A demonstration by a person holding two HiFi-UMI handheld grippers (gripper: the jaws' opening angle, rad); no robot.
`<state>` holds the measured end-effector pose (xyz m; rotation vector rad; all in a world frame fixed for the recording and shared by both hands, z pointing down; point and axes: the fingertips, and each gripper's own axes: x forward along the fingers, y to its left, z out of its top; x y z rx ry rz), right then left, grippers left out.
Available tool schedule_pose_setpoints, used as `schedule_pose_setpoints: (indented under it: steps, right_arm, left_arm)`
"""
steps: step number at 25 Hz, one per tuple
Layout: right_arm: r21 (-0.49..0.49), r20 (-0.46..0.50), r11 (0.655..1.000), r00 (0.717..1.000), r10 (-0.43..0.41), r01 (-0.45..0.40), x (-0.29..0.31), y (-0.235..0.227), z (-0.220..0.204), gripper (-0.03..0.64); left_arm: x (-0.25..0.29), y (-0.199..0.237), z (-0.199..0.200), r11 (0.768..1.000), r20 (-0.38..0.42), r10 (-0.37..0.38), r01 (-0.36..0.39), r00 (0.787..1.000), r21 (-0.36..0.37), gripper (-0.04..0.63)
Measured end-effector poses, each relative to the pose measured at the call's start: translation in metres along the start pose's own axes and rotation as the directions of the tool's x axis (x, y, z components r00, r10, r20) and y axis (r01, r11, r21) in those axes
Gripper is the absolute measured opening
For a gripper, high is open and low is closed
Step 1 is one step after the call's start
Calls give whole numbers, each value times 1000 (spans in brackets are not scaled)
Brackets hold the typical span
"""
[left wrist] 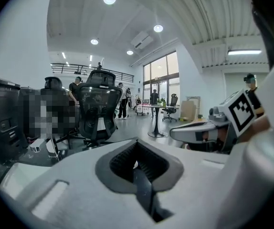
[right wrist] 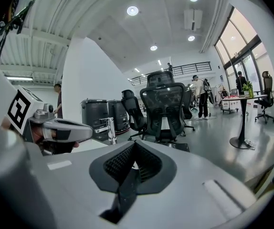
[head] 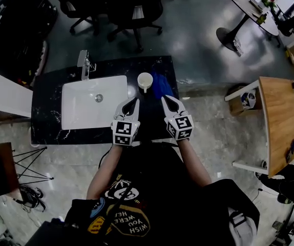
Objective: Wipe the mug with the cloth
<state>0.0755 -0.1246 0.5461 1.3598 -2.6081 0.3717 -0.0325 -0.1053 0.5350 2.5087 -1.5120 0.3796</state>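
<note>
In the head view a white mug [head: 145,81] stands upright on the black counter [head: 48,111], just right of the sink. A blue cloth [head: 162,85] lies on the counter right beside the mug. My left gripper [head: 131,101] hovers near the counter's front edge, below the mug, jaws shut and empty. My right gripper [head: 167,99] is level with it, just below the cloth, also shut with nothing held. Both gripper views look out over the room; closed jaws show in each, for the left gripper [left wrist: 137,166] and the right gripper [right wrist: 133,163]. Neither view shows the mug or the cloth.
A white sink [head: 93,102] with a faucet [head: 84,64] fills the counter's left half. Office chairs [head: 131,9] stand behind the counter. A round table [head: 249,6] is at the far right, a wooden table [head: 280,122] to the right. People stand far off.
</note>
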Motion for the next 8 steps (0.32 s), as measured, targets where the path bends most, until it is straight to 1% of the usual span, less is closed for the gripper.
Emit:
schedule_pose_setpoints:
  steps: [4, 8]
  right_arm:
    - [-3, -4, 1000, 1000, 17, -17, 4, 6, 0, 2]
    - [0, -10, 1000, 1000, 24, -24, 7, 7, 1, 2]
  left_arm:
    - [-2, 3, -3, 1000, -11, 0, 0, 1000, -25, 5]
    - [0, 5, 3, 1000, -2, -2, 2, 1000, -28, 5]
